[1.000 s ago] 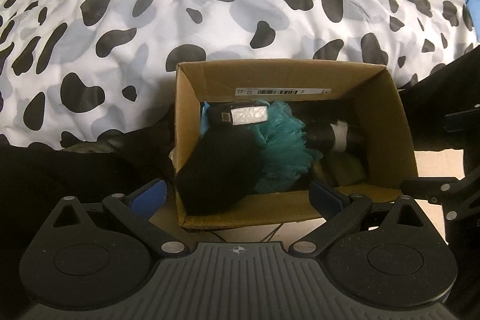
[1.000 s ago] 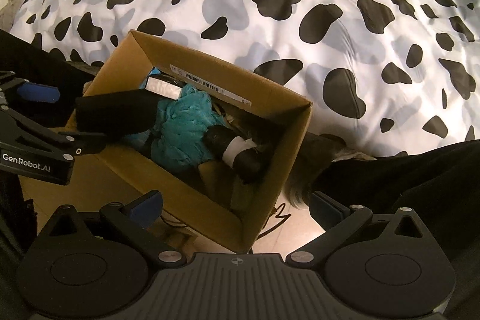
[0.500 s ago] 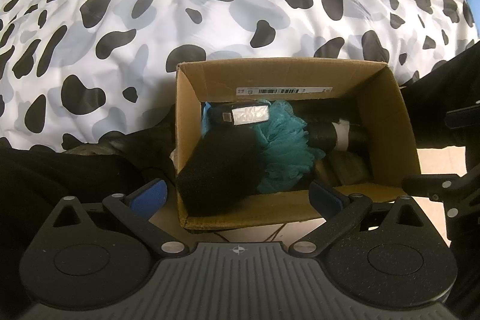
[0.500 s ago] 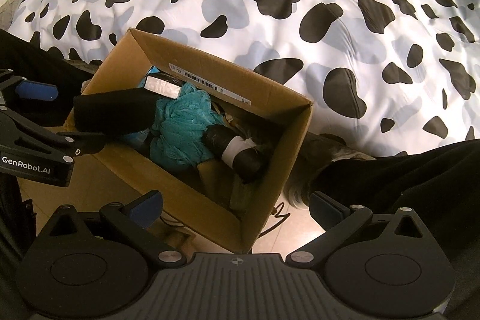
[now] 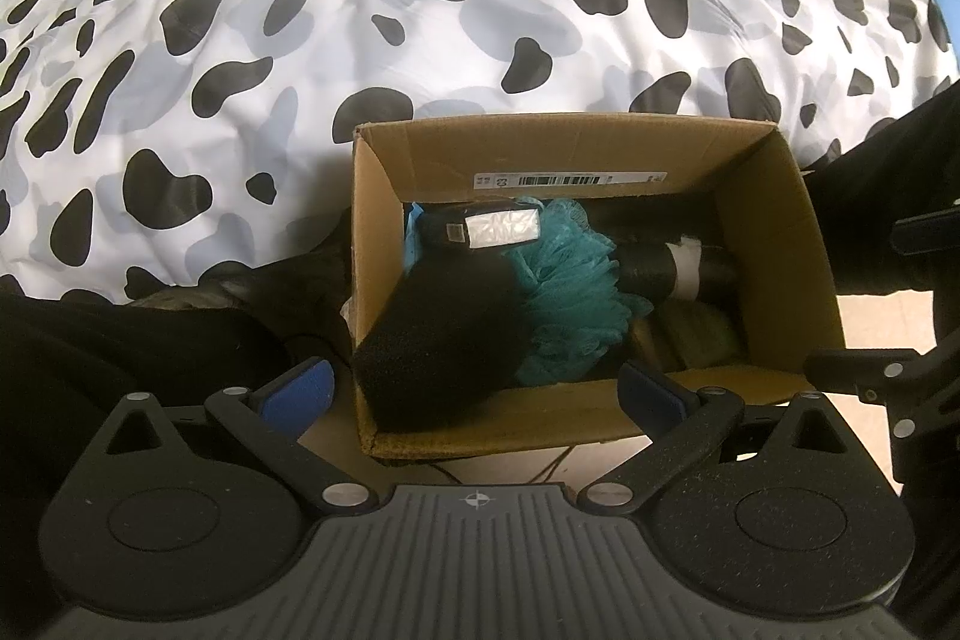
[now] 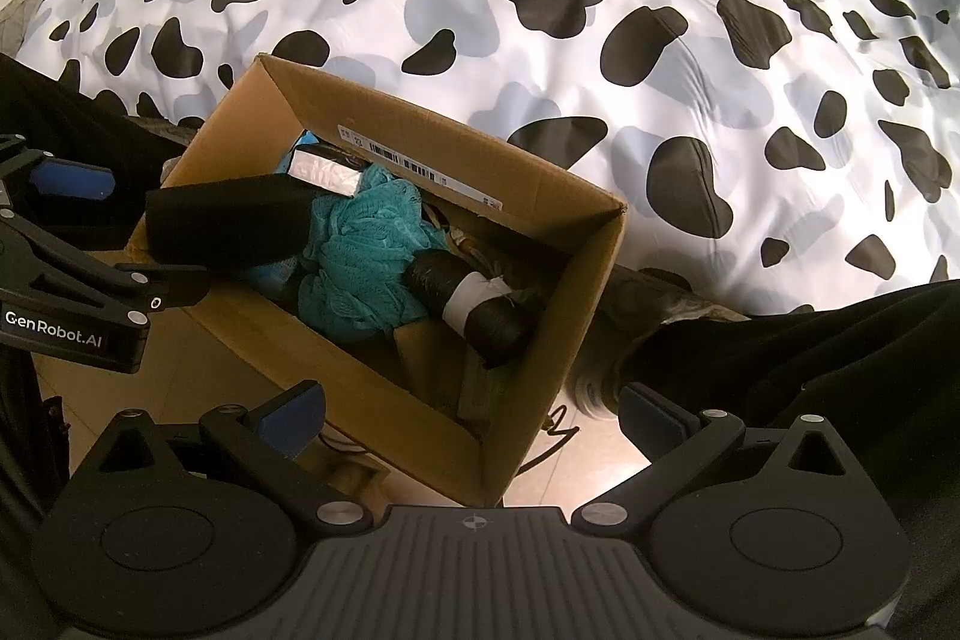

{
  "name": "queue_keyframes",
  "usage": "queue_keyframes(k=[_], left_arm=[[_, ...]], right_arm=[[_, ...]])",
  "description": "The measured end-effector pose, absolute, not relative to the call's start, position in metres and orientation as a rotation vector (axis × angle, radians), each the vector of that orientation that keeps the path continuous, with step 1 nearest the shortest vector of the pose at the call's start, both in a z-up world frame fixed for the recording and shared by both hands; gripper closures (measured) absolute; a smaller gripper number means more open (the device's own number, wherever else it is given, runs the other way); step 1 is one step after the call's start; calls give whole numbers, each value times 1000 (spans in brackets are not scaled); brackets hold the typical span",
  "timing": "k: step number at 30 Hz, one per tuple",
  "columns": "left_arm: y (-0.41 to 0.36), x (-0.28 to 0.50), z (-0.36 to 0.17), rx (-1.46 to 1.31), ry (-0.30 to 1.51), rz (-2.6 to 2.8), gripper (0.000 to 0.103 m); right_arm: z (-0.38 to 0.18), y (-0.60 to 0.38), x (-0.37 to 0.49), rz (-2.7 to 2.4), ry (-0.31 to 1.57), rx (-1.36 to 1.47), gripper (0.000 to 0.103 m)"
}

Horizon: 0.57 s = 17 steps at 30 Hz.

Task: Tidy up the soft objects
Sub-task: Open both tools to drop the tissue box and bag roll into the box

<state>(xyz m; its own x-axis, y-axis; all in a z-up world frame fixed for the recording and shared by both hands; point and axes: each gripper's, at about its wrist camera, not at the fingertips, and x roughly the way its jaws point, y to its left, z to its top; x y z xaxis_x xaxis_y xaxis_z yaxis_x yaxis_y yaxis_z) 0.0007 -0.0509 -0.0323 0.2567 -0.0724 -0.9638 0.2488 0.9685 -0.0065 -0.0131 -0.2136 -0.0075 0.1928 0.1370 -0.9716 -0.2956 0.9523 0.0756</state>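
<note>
Almost nothing has moved in the last second: the open brown cardboard box sits where it did at the foot of the cow-print duvet, and my two grippers have only drifted a touch.

My left gripper hangs above the box's near wall, fingers spread wide with nothing between them. My right gripper is likewise spread and empty, over the box's near corner.

Inside the box, a black foam block leans against the left wall with its near end riding up at the rim. Beside it lies a teal mesh bath pouf, then a black roll with a white paper band lower down at the right. A small dark item with a silvery label lies at the back.

My worry is the foam block. It looks propped rather than settled, so a nudge from either finger, or a bump against the light cardboard wall, could tip it out onto the floor or shove the whole box sideways. The pouf's loose mesh could also snag a fingertip if I reach past it.
</note>
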Motion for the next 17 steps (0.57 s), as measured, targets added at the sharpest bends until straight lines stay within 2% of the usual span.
queue_keyframes(k=[17], left_arm=[[-50, 1, -34, 167, 1299, -218, 0]], right_arm=[[-9, -212, -13, 307, 1347, -148, 0]])
